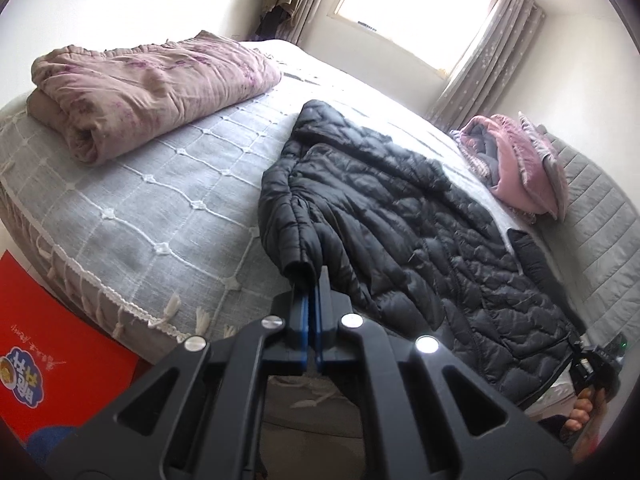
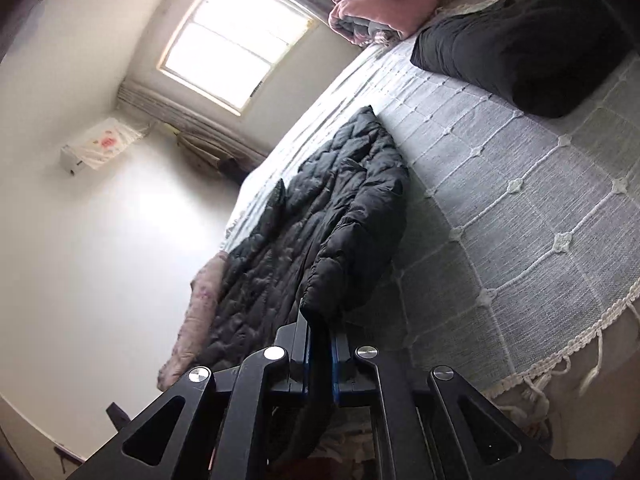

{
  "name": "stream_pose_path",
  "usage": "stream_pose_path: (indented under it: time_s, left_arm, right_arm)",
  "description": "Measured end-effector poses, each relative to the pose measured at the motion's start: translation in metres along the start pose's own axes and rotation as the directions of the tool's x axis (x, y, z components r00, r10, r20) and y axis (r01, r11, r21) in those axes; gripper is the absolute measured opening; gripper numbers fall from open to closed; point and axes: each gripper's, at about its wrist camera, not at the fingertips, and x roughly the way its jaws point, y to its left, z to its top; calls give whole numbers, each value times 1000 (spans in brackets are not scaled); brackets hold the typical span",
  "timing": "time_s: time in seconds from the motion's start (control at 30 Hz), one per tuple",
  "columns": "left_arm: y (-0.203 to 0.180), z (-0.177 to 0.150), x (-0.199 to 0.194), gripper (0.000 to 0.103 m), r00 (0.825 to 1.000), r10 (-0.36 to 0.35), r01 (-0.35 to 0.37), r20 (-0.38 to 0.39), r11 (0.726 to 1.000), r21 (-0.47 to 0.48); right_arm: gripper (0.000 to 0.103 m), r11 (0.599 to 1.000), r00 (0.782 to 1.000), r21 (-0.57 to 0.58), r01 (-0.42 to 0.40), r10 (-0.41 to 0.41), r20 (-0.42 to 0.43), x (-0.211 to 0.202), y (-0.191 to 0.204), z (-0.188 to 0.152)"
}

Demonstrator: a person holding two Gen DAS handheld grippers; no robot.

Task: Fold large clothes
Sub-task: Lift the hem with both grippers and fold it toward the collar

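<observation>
A large black quilted puffer jacket (image 1: 400, 216) lies spread on the grey bedspread (image 1: 160, 208). My left gripper (image 1: 312, 280) is shut on the cuff of its left sleeve at the bed's near edge. In the right wrist view the same jacket (image 2: 320, 216) runs away from me, and my right gripper (image 2: 318, 320) is shut on the end of its other sleeve. The right gripper also shows in the left wrist view (image 1: 588, 364) at the jacket's hem corner, with the hand below it.
A folded pink quilt (image 1: 152, 84) lies at the bed's far left. A pile of pink and grey bedding (image 1: 516, 168) sits by the padded headboard (image 1: 596, 216). A black folded garment (image 2: 528, 48) lies further along the bed. A red box (image 1: 60, 340) sits on the floor.
</observation>
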Motion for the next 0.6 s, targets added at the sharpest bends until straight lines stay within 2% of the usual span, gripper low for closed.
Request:
stream_pose_path:
  time_s: [0.23,0.6]
  left_arm:
    - [-8,1,-29,3,998,-29,29,47,1000,7]
    - [-1,2,-52,3,993,-105,108,60,993,-44]
  right_arm:
    - [6,1000,999,-7,-15,15,52,-32,7,2]
    - [5,999,993,-28,-36,39,111,-62,27,6]
